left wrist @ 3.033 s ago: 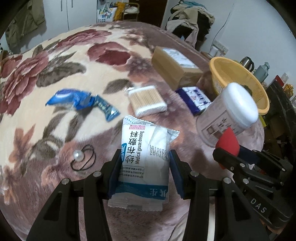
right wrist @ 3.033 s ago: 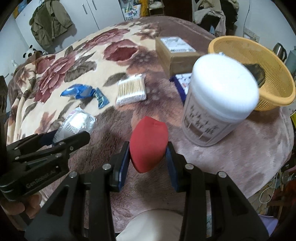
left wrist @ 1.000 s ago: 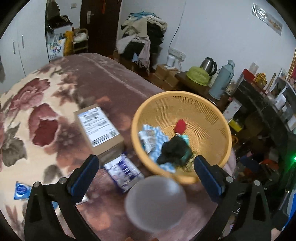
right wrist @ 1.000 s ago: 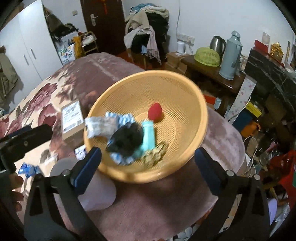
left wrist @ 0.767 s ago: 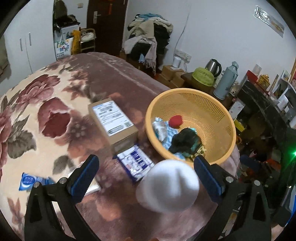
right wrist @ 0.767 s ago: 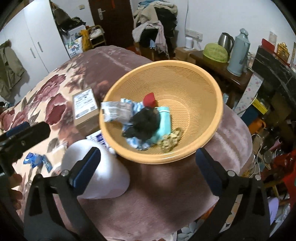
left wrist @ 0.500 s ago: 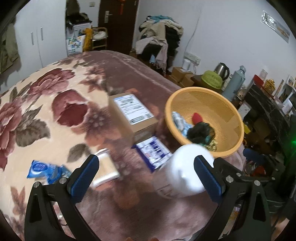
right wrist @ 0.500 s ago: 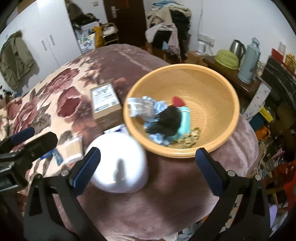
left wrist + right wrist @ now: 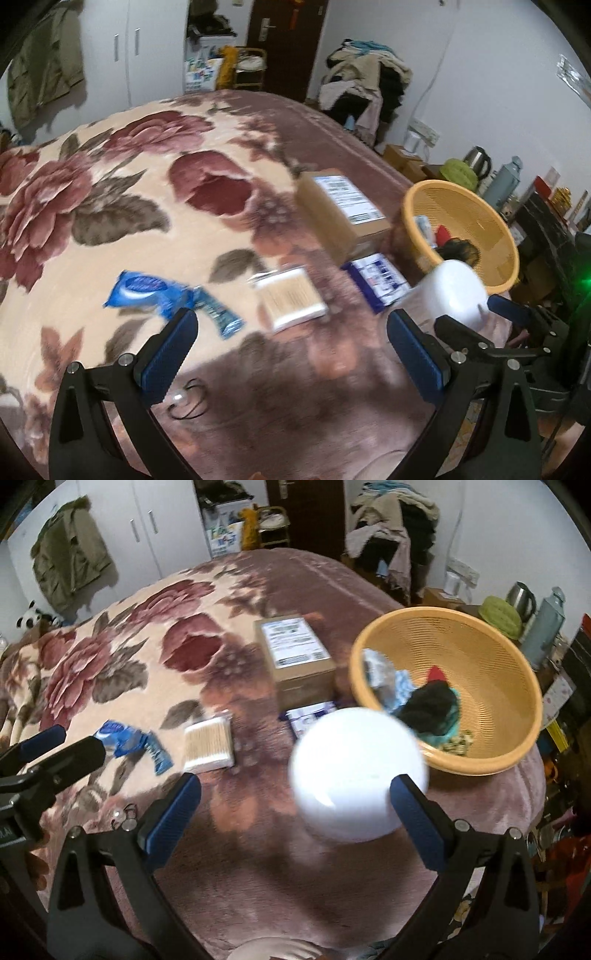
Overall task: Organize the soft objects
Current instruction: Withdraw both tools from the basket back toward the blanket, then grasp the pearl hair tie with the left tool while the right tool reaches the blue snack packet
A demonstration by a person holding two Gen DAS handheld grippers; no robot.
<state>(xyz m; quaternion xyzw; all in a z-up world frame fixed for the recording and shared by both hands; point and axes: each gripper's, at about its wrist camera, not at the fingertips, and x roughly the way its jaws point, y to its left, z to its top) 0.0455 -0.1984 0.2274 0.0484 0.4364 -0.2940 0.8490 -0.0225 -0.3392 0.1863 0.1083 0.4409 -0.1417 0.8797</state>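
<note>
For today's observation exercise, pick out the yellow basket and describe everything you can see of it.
The yellow basket is a round, deep bowl of ribbed, mesh-like plastic with a smooth rim. It sits tilted at the blanket's edge, beside the cardboard box. Inside lie a red sponge, a dark bundle, a teal item, a clear packet and a patterned scrap. The white jar stands in front, hiding part of its rim. No gripper touches it.

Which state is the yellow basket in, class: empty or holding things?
Holding things. The yellow basket contains a red sponge, a dark bundle and packets.
</note>
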